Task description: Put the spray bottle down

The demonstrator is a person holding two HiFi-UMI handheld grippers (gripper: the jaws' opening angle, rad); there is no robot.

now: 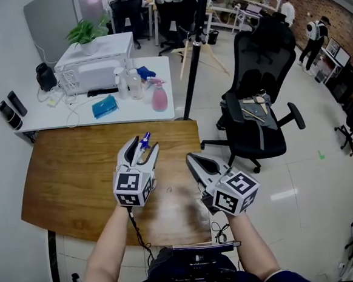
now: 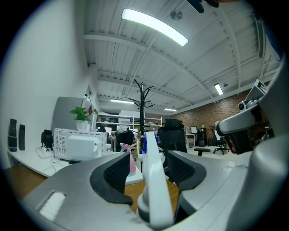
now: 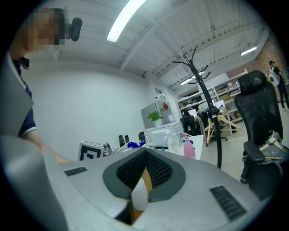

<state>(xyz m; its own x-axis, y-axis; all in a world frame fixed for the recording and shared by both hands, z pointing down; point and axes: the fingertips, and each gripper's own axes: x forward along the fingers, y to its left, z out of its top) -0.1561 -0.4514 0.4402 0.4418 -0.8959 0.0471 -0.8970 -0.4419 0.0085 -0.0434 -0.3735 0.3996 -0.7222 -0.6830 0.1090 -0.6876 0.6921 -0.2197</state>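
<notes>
- Left gripper [image 1: 142, 149] at centre frame over the wooden table [image 1: 64, 182], jaws spread apart.
- Spray bottle [image 2: 151, 180], white with a blue top, between the left jaws, gap visible at both pads.
- Right gripper [image 1: 193, 161] just right of it, jaws pressed together, nothing held.

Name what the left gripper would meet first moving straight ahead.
The spray bottle: it already sits between the open jaws of the left gripper, seemingly just clear of both pads.
</notes>
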